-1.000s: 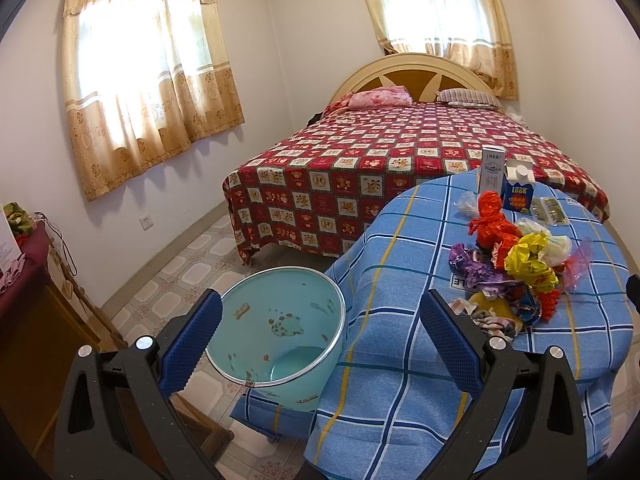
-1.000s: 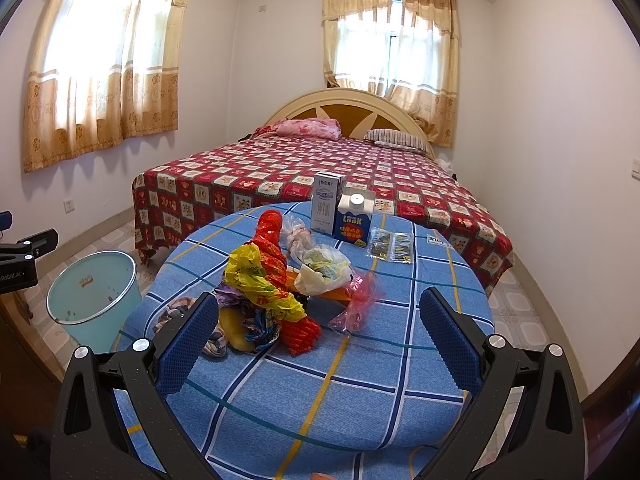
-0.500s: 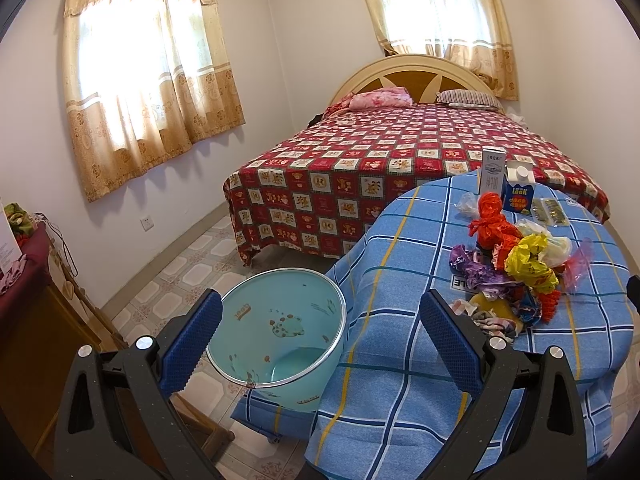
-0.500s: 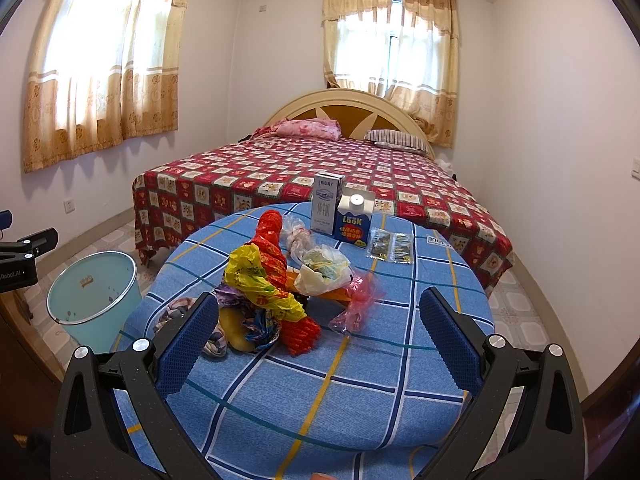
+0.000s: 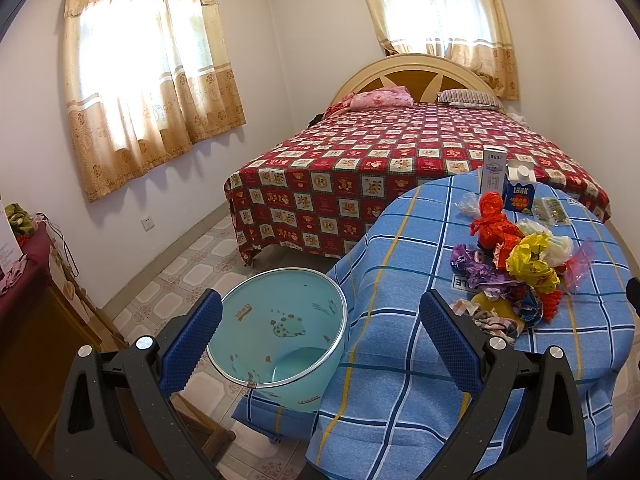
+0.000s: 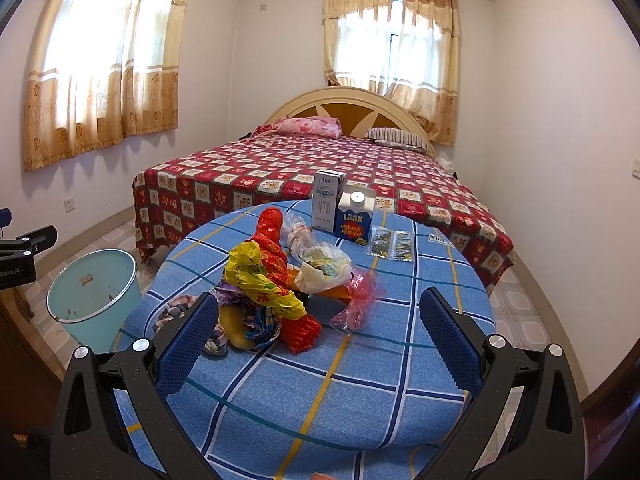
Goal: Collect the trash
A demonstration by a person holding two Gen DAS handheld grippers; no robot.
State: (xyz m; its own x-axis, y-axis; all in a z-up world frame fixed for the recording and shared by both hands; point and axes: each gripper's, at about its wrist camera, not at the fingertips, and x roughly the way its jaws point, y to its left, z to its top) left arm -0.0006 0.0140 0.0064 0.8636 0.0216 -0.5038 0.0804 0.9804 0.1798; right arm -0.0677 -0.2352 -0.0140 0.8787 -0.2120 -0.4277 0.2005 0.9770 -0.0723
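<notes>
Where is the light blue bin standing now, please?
The light blue bin stands on the tiled floor at the left of the round table, between table and bed; the right wrist view shows it far left.

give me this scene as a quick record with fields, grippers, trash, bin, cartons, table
left gripper: open, holds nothing, above the bin's edge
right gripper: open, holds nothing, facing the trash pile
trash: heap of crumpled coloured plastic bags and wrappers on the table, none collected yet
bin: round light-blue plastic bin on the floor beside the table
cartons: tall white carton and short blue carton, upright, behind the heap
table: round table with blue checked cloth
</notes>
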